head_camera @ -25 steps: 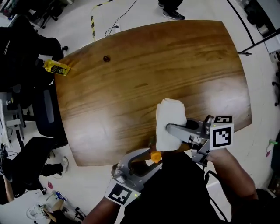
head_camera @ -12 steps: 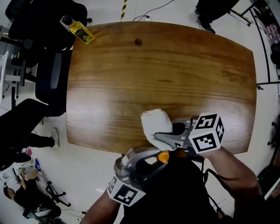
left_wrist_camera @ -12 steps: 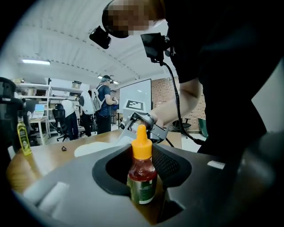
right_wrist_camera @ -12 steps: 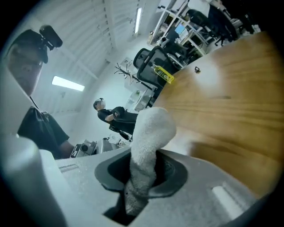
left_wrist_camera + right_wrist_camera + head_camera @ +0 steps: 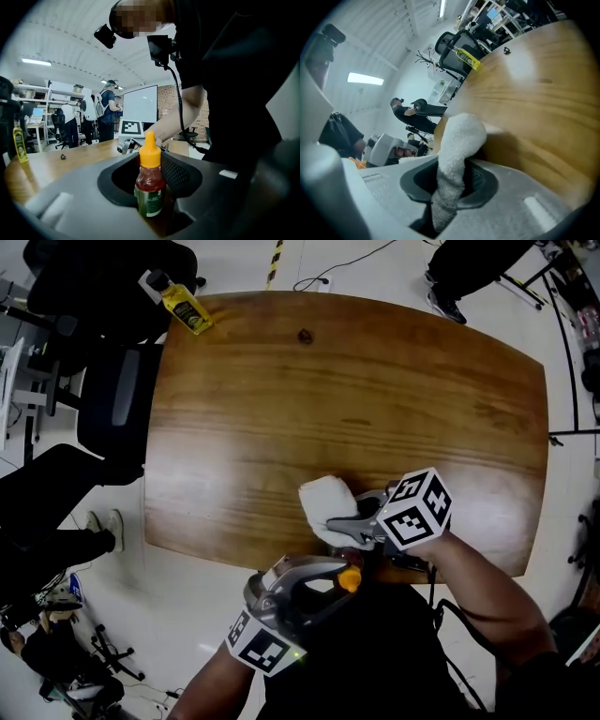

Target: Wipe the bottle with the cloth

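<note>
The bottle [image 5: 150, 182], small, with an orange cap, red contents and a green label, is upright just off the near edge of the desk [image 5: 356, 390]. The left hand-held gripper [image 5: 323, 577] has just been closing and now clamps its labelled body. Judged light, smooth and somewhat squeezable: hold it low on the body with moderate pressure, leaving shoulder and cap free. The cloth [image 5: 323, 502], white, soft and limp, sits above the same desk edge. It is pinched at one end in the right hand-held gripper [image 5: 354, 521] and bulges beyond the jaws.
</note>
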`<state>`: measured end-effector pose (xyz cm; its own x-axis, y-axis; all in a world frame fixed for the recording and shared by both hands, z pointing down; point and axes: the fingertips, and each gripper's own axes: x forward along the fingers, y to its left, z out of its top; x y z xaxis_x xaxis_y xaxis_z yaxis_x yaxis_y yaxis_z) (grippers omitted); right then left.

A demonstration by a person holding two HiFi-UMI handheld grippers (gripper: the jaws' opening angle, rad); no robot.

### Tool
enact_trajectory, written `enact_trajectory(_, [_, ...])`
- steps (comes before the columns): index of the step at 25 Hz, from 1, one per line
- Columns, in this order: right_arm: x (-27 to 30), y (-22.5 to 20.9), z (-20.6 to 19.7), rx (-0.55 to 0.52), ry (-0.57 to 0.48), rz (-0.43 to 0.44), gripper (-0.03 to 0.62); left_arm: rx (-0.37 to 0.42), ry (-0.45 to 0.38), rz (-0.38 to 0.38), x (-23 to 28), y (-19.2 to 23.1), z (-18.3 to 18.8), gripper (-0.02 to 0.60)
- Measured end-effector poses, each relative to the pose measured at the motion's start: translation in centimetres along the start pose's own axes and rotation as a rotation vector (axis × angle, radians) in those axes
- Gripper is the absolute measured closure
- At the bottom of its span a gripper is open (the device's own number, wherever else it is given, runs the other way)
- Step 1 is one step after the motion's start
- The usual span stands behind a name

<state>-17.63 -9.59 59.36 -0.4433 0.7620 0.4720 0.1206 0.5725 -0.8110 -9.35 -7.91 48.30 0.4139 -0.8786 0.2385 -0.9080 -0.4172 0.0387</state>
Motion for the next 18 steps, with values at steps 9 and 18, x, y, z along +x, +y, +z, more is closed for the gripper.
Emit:
enact_trajectory(9, [0.7,-1.3,-0.6,-0.120,0.058,-0.128,0.522,0.007,-0.006,-0.001,-0.2,-0.1,-0.3,0.425])
enact_trajectory(18, [-4.7,0.8,1.8,-0.455,-0.086,-0.431,0.520,-0.010,-0.020,-0.015,-0.3,-0.3,-0.8,0.425])
